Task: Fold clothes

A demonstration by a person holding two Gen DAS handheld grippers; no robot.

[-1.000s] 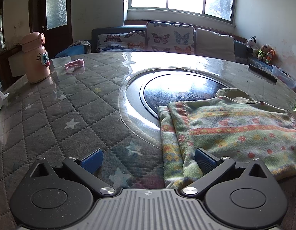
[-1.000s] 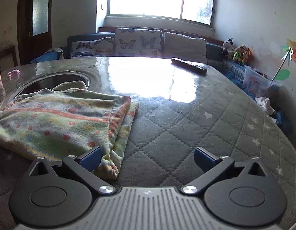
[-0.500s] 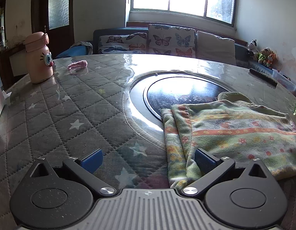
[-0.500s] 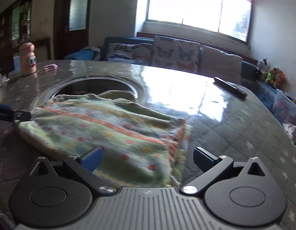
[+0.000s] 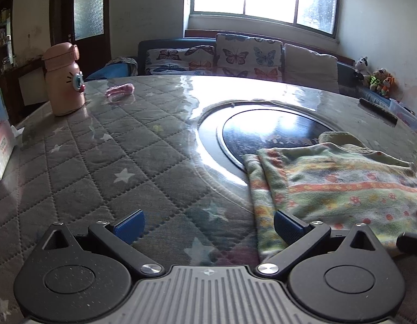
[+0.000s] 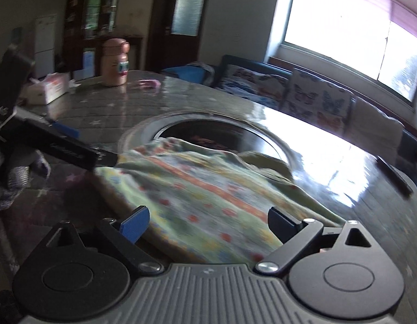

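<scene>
The quilted table [image 5: 105, 162] lies bare ahead of the left gripper [image 5: 208, 225] — open passage up to the pink bottle [image 5: 63, 79] and small pink item [image 5: 119, 91] at the far left edge. A tissue box [image 5: 0, 148] blocks the left rim. To the right, the folded cloth [image 5: 343, 189] covers the surface — the remote [image 5: 378, 109] lies beyond it.

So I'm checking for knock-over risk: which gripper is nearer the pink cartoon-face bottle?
Left. The left gripper sits over the quilted table, the pink bottle ahead to its left. The right gripper is over the folded garment, farther away.
</scene>
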